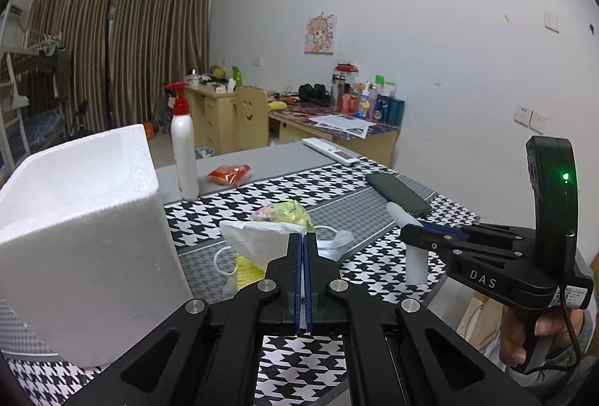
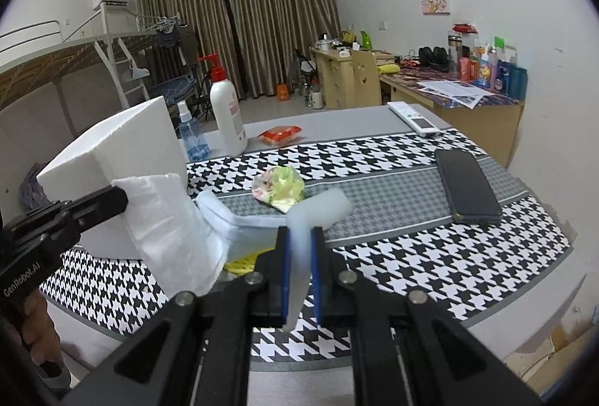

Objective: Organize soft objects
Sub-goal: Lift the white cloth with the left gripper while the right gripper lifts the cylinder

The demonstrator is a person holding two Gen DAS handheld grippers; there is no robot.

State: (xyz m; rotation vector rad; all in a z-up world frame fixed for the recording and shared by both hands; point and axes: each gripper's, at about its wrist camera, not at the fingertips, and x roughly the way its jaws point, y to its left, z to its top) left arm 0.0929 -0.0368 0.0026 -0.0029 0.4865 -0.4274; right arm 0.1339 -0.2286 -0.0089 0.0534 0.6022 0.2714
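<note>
My left gripper (image 1: 303,237) has its blue-padded jaws pressed together on a corner of the white tissue (image 1: 258,241), a soft, crinkled sheet that hangs off the tips above the tabletop (image 1: 284,158). From the right wrist view the same tissue (image 2: 168,226) droops in thick folds from the left tool's black fingers, just in front of the foam box.

My right gripper (image 2: 299,237) is clenched on a white foam strip (image 2: 310,215), bent into a V; one limb sticks forward past the tips, the other runs down between the pads. From the left wrist view that strip (image 1: 415,263) pokes out above and below the right tool, whose black body reads "DAS"; a green light glows on its rear mount, and a hand (image 1: 524,335) wraps the grip. The left tool's side reads "GenRobot.AI".

Both tools tilt gently downward over the near part of the tabletop, which wears a black-and-white houndstooth cloth (image 2: 393,256) with grey bands.

Below the tissue lie a yellow mesh-like item (image 2: 243,261) and a white face mask (image 2: 239,218). Just beyond them sits a crumpled yellow-green floral cloth (image 2: 280,187). The white foam box (image 1: 82,218), grainy and block-shaped, stands at the left edge. Further back are a white pump bottle (image 2: 226,114) with a red head, a blue spray bottle (image 2: 191,136), a red snack packet (image 2: 280,135), a white remote (image 2: 413,118) and a dark phone (image 2: 468,185) near the right edge.
</note>
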